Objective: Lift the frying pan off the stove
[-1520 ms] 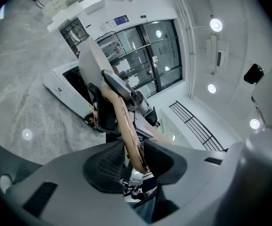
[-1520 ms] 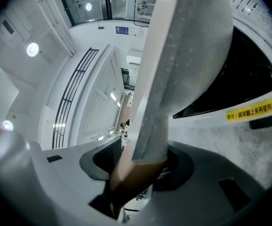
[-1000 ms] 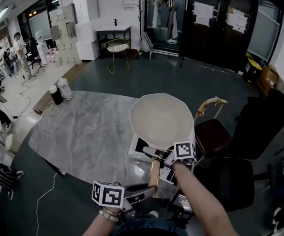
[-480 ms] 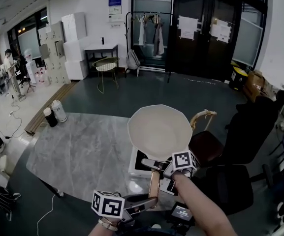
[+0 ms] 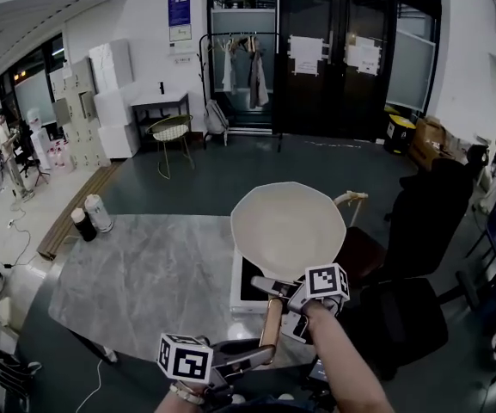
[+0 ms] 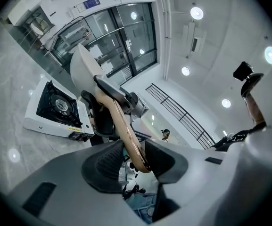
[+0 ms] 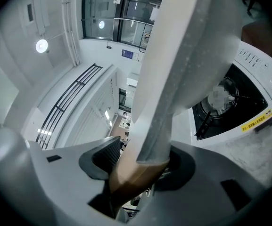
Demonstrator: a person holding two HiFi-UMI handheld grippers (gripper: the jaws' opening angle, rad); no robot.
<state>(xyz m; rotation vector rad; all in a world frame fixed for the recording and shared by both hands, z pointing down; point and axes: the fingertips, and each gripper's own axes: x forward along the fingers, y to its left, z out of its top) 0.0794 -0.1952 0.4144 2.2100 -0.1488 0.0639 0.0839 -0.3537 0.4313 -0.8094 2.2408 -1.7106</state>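
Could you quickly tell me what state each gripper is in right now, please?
Left gripper: closed on the end of the frying pan handle.
Right gripper: closed on the same handle, nearer the pan.

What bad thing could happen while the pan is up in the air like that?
The frying pan hangs far out past both grips, so it might tip. The left gripper pinches only the end of the thin handle, which could slip. If the right gripper let go too, the pan would likely hit the stove below.
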